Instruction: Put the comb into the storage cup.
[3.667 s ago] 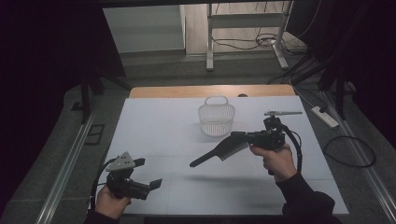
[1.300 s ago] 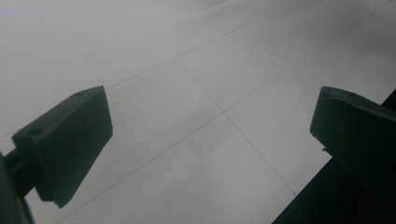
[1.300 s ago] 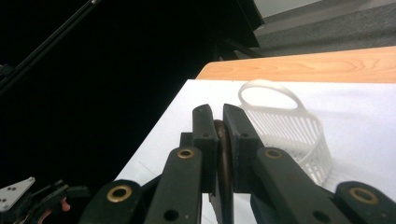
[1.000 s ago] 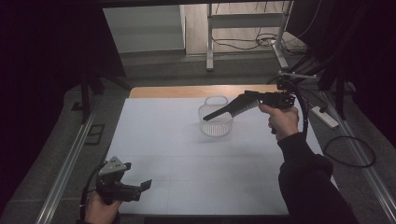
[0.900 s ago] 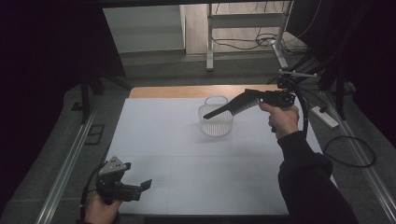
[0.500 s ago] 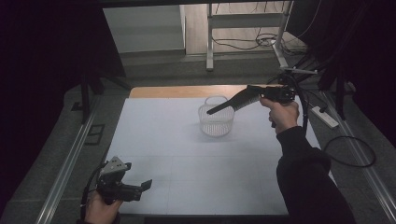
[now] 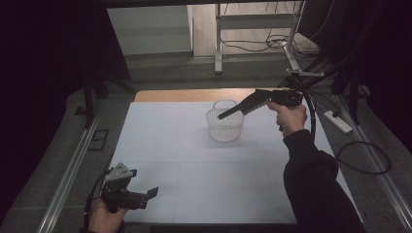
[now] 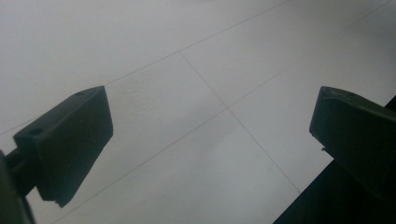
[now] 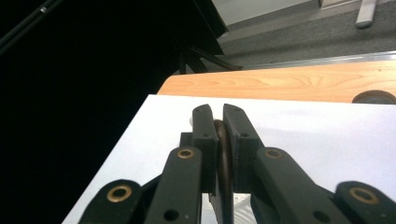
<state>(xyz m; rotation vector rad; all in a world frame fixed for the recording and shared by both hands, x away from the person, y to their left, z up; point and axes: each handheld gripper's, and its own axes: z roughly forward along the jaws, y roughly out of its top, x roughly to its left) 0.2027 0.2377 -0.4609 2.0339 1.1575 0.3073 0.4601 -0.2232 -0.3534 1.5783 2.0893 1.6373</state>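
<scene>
Bench (image 7: pixel 160 145): white sheet over wood, dark room around.
Left hand-held gripper (image 7: pixel 151 193): low at the near left corner, jaws spread wide and empty, much as 0.5 s ago.
Basket (image 7: pixel 224 125): clear, at the far middle, unmoved.
Right hand-held gripper (image 7: pixel 221 116): clenched on a thin dark ring (image 9: pixel 224 154); tips over the basket rim, slightly lower than 0.5 s ago.
</scene>
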